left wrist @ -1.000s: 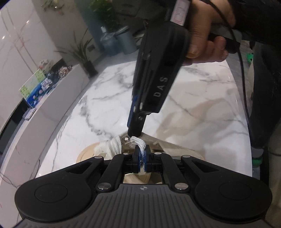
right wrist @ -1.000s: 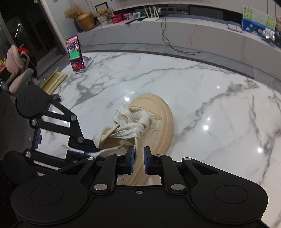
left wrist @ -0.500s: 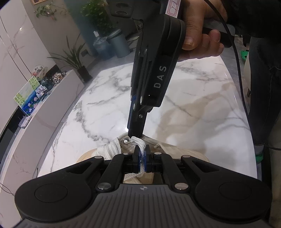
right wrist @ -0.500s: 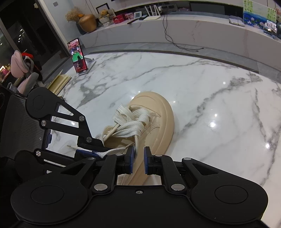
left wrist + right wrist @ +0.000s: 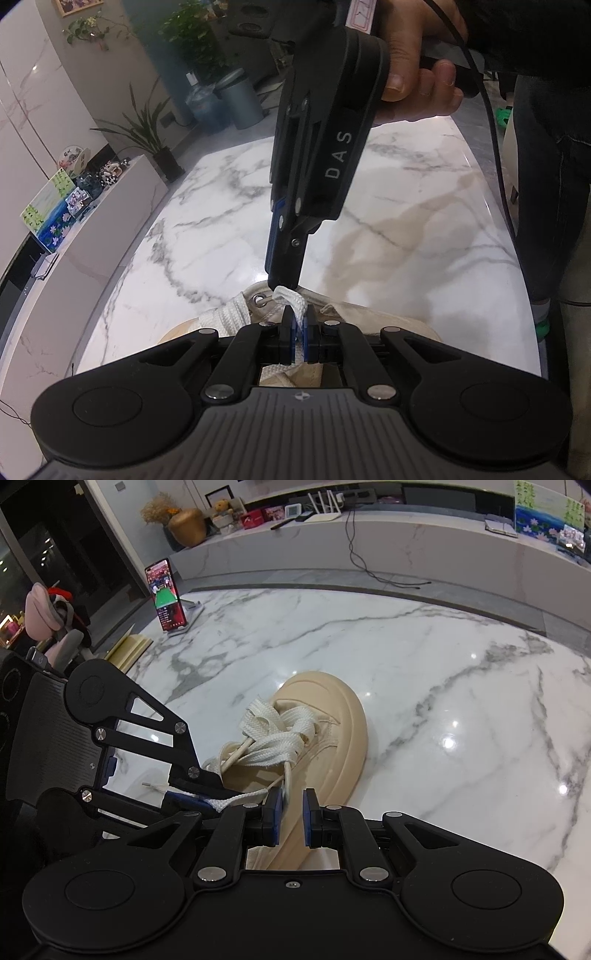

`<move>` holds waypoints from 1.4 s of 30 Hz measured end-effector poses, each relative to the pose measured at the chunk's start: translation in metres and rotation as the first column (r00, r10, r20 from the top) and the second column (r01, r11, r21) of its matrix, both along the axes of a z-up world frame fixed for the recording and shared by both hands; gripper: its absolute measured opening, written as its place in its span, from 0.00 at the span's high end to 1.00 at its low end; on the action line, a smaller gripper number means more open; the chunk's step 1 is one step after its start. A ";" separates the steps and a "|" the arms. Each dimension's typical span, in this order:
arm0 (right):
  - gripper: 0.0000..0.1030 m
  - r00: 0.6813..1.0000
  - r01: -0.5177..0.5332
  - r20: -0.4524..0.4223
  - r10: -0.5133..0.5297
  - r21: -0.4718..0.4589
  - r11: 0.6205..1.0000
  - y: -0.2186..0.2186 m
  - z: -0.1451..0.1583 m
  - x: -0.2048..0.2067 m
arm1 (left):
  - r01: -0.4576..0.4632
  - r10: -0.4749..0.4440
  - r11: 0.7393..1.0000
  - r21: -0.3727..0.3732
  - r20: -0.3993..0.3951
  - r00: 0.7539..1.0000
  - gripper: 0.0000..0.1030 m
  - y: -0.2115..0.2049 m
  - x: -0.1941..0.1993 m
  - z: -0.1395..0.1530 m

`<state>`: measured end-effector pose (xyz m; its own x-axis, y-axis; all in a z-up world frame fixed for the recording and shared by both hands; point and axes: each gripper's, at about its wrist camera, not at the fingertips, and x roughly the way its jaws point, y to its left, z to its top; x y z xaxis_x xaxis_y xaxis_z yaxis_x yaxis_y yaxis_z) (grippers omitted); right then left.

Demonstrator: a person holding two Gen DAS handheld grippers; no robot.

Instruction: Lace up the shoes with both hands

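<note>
While left gripper (image 5: 300, 334) clamps white lace (image 5: 295, 301) at frame centre, right gripper (image 5: 292, 818), jaws slightly apart, empty, hovers over beige shoe (image 5: 332, 746) on marble table (image 5: 443, 672); threading eyelet (image 5: 259, 297) likely next.

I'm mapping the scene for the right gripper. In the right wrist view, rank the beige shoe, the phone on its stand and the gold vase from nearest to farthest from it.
1. Beige shoe, just ahead of the right gripper, on the marble table.
2. Phone, propped upright at the table's far left edge.
3. Gold vase, beyond the table, on the back ledge at upper left.
</note>
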<state>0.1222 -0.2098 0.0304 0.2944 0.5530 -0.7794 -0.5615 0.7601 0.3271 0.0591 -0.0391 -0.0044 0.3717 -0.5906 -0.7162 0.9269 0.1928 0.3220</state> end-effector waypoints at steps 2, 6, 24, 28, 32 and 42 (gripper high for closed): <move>0.91 1.000 -0.001 0.000 0.001 0.000 1.000 0.000 0.000 0.000 | 0.009 -0.009 1.000 -0.006 -0.003 1.000 0.98 -0.001 0.001 0.000; 0.91 1.000 -0.002 -0.001 0.002 0.000 1.000 -0.001 0.000 0.001 | 0.014 -0.014 1.000 -0.007 -0.027 1.000 0.98 0.000 0.003 0.000; 0.91 1.000 -0.023 0.005 0.023 0.000 1.000 -0.003 0.005 -0.002 | -0.165 0.161 0.986 -0.030 -0.121 0.980 0.96 0.004 0.030 0.006; 0.91 1.000 -0.025 0.005 0.025 -0.007 1.000 -0.002 0.004 -0.003 | -0.205 0.199 0.979 -0.020 -0.157 0.967 0.96 0.006 0.032 0.010; 0.91 1.000 -0.028 0.006 0.028 -0.006 1.000 -0.001 0.005 -0.003 | -0.252 0.247 0.968 0.001 -0.197 0.949 0.96 0.008 0.037 0.011; 0.91 0.999 -0.046 0.003 0.046 0.020 0.999 0.004 0.004 -0.003 | -0.364 0.357 0.931 0.033 -0.301 0.884 0.96 0.011 0.046 0.015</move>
<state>0.1194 -0.2062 0.0346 0.2703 0.5810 -0.7677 -0.5961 0.7271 0.3404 0.1051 -0.0283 0.0108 0.3346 -0.4744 -0.8142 0.8434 0.5362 0.0342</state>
